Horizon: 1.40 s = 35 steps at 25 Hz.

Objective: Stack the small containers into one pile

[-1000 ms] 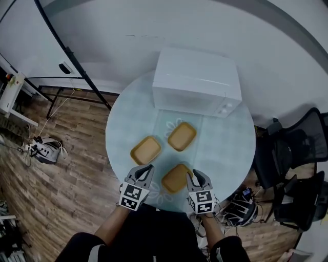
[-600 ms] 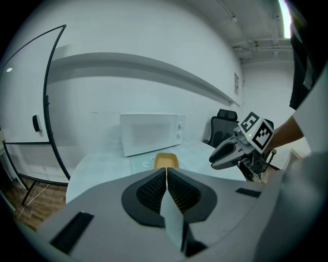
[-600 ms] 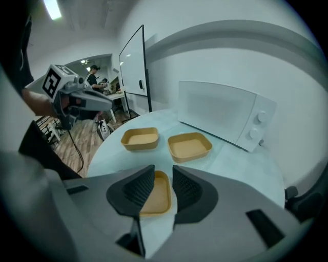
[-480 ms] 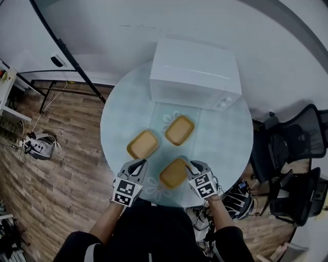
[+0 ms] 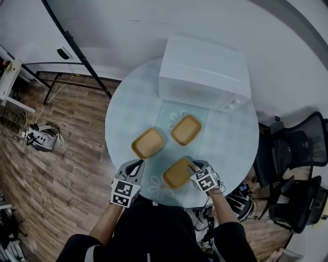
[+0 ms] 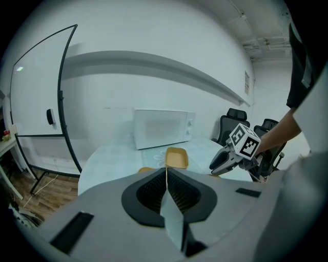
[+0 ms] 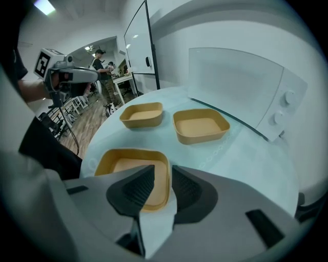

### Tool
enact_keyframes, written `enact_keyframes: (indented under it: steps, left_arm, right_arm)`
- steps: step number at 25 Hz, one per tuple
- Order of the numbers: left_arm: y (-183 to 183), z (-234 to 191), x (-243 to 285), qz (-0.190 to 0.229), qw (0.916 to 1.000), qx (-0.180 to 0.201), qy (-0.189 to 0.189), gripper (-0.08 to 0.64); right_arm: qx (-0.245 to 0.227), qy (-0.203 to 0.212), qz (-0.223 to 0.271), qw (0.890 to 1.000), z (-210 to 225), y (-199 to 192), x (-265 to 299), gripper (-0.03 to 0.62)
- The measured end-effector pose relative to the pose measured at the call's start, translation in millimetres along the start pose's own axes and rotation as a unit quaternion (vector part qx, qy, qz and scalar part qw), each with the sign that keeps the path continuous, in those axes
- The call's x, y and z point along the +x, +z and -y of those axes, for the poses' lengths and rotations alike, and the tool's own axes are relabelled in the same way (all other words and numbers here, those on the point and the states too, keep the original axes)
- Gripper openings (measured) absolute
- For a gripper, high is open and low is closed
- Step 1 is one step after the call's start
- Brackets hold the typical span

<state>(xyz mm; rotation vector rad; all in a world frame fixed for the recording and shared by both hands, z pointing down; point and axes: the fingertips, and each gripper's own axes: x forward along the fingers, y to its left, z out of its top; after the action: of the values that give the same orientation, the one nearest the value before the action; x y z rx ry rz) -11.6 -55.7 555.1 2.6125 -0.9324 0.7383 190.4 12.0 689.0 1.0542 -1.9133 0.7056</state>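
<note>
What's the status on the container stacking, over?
Left gripper shut, empty. Right gripper open, jaws astride rim of near container. Left container and far container apart, unstacked. Nothing in the way.

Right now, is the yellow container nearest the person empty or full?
Empty: the nearest yellow container shows only its bare floor in the right gripper view.

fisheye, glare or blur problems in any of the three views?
Head view: strong fisheye, straight edges bow, but the table and microwave are sharp under even light. Left gripper view: black vignette in the corners, microwave washed pale. Right gripper view: ceiling light flares at top left, microwave door bows, nearest container is sharp.
</note>
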Motion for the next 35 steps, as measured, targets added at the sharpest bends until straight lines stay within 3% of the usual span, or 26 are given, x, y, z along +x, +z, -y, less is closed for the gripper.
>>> enact_keyframes:
  steps: [16,19,35]
  left_arm:
    - [-16.1,-8.1,-2.8,-0.01,0.9994,-0.028,0.016,0.015]
    - [-13.8,-7.5,-0.2,-0.009,0.9995,-0.027,0.014,0.015]
    - [-13.0,-3.8,11.6,-0.01,0.9996,-0.026,-0.003,0.015]
  right_arm:
    - [0.029,0.019,-0.078,0.996,7.7,-29.1,42.7,0.082]
    - [0.034,0.023,-0.077,0.996,8.6,-29.3,42.2,0.042]
    - [0.048,0.055,-0.05,0.996,21.6,4.0,3.9,0.032]
